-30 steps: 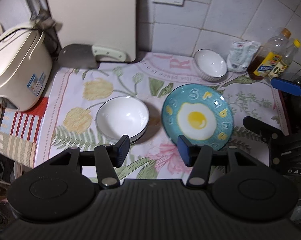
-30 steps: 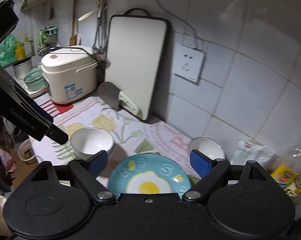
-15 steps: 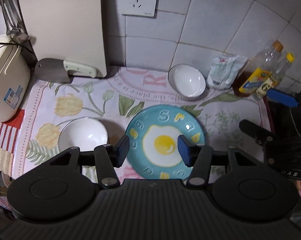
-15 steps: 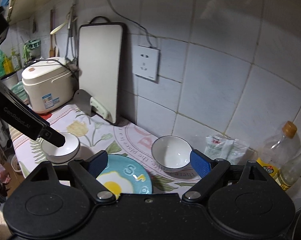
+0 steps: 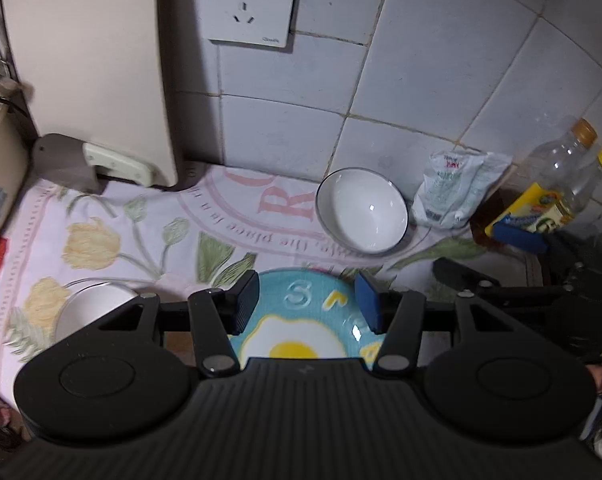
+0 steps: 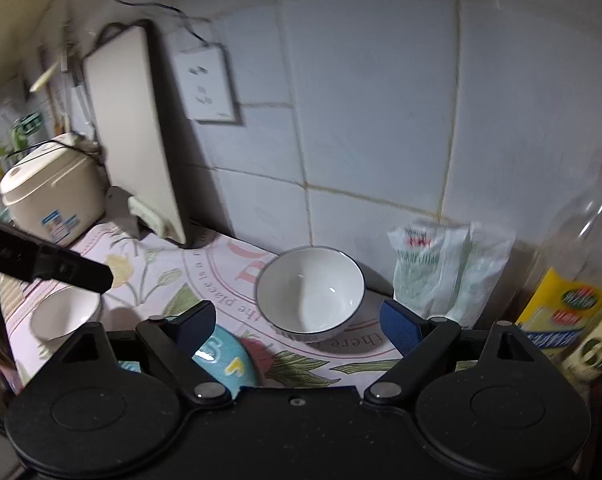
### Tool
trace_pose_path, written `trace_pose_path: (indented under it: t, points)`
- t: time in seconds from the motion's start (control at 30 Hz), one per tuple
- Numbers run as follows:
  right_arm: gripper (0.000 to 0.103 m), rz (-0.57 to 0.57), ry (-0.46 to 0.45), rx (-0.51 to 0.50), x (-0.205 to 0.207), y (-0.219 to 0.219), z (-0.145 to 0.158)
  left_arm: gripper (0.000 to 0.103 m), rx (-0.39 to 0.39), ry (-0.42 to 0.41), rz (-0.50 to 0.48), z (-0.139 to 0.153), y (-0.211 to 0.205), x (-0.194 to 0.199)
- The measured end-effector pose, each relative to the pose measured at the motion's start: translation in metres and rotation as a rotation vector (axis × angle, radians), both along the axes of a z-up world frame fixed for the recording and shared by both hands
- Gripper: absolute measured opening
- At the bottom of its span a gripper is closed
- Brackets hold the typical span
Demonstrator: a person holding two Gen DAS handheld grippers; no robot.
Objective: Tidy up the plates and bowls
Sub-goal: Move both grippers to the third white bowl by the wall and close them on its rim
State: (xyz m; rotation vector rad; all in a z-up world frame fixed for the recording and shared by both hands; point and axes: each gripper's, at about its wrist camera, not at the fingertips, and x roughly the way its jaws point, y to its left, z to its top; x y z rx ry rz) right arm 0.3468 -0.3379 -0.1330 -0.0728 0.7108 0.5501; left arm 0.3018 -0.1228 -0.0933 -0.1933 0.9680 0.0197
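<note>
Bowls and plate, counted: two white bowls and one blue plate, all on the flowered cloth that covers the counter. Other items: one cutting board leaning on the tiled wall, one cleaver at its foot, one rice cooker, one white packet, two bottles (one large, one smaller) and one wall socket.

Far bowl: white, thin dark rim line, upright and empty, near the wall, just beside the packet. In the right wrist view it lies ahead of the right gripper, centred between the two finger lines but beyond the tips, not touched. The jaws of this gripper stand wide apart with nothing between them.

Plate: blue, with a fried-egg picture in the middle and raised letters round the border. In the left wrist view it lies under and between the fingers of the left gripper; its near half is hidden by the gripper body. The jaws stand about half apart, pads clear of the plate, nothing gripped.

Near bowl: white, upright, at the left of the plate and apart from it, partly hidden behind the left finger arm of the left gripper. In the right wrist view it sits at far left, below the dark body of the other gripper.
</note>
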Motion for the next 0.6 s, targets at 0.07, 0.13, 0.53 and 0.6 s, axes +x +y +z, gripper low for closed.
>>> trace_pose_path:
  t: [0.07, 0.13, 0.53, 0.6]
  points:
    - [0.091, -0.011, 0.011, 0.002, 0.015, -0.001, -0.014, 0.050, -0.007, 0.004, 0.032, -0.016, -0.002, 0.012]
    - [0.087, -0.018, 0.023, 0.002, 0.030, -0.001, -0.028, 0.050, -0.030, 0.010, 0.050, -0.032, -0.004, 0.024]
    - [0.072, -0.077, 0.148, 0.054, 0.084, 0.000, -0.089, 0.046, 0.013, 0.047, 0.061, -0.099, -0.033, 0.088]
    - [0.072, -0.096, 0.167, 0.070, 0.088, -0.002, -0.095, 0.044, 0.004, 0.055, 0.069, -0.106, -0.033, 0.096]
